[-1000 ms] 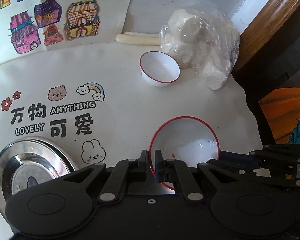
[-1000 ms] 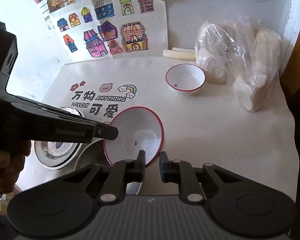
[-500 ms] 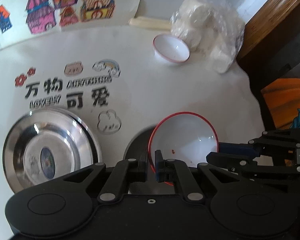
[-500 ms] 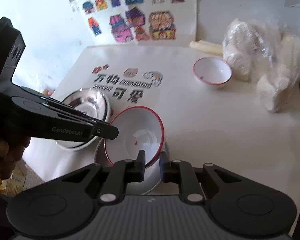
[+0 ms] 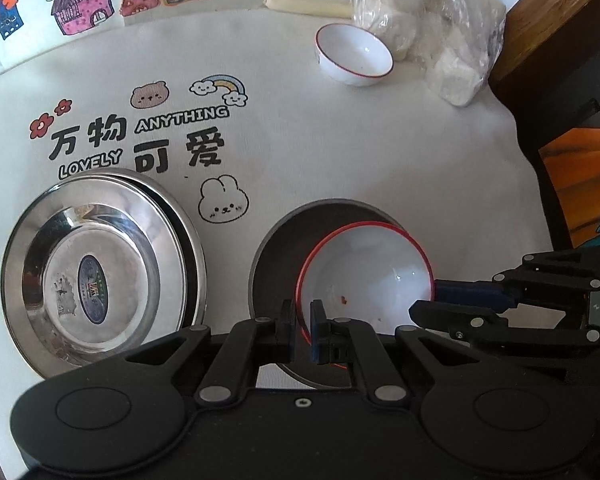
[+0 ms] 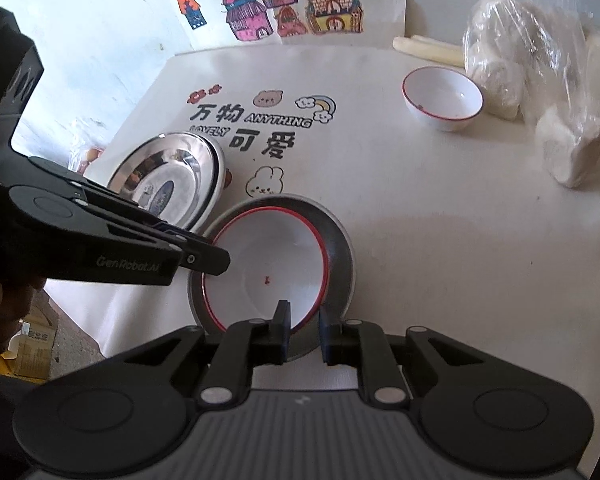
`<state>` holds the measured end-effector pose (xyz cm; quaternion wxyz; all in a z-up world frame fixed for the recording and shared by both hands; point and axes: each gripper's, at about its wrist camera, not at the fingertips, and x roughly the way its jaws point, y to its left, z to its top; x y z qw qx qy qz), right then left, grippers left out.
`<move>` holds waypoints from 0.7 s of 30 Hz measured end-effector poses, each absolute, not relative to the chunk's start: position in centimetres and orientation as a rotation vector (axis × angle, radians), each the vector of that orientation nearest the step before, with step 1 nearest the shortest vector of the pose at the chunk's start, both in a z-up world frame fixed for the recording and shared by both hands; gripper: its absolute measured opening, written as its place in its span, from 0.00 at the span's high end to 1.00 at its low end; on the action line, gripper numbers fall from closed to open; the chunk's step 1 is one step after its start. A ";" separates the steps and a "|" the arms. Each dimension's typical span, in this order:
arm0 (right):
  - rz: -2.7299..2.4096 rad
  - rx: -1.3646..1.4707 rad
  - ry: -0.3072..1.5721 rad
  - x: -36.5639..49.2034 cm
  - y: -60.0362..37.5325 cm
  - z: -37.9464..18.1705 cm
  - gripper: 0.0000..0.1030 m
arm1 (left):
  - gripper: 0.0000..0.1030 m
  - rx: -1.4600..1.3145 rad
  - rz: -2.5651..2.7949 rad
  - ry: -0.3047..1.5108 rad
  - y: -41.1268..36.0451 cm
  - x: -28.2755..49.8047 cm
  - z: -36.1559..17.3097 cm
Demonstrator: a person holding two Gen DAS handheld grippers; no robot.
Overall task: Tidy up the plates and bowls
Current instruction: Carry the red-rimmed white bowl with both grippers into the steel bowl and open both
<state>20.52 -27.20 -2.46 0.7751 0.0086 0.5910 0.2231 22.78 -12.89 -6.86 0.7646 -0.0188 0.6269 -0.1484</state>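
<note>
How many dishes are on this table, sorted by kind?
White bowls with a red rim: 2, the big bowl held by both tongs and the small bowl by the plastic bag.
Shiny steel plates: 2, stacked as a plate pile.
Dark grey plate: 1, under the big bowl.
Total: 5

Left gripper [image 5: 300, 322] points steeply downward, jaws clamped on a thin rim. Right gripper [image 6: 303, 330] points steeply downward opposite it, jaws likewise closed on that rim.
</note>
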 end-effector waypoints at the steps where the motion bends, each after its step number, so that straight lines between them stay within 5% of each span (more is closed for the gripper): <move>1: 0.480 0.019 1.283 20.5 -27.2 -2.6 0.84 | 0.94 -0.039 -0.321 1.366 -13.0 22.8 -7.0; 21: 0.491 0.045 1.278 21.0 -27.6 -2.7 0.78 | 0.90 -0.054 -0.267 1.358 -12.2 23.5 -6.1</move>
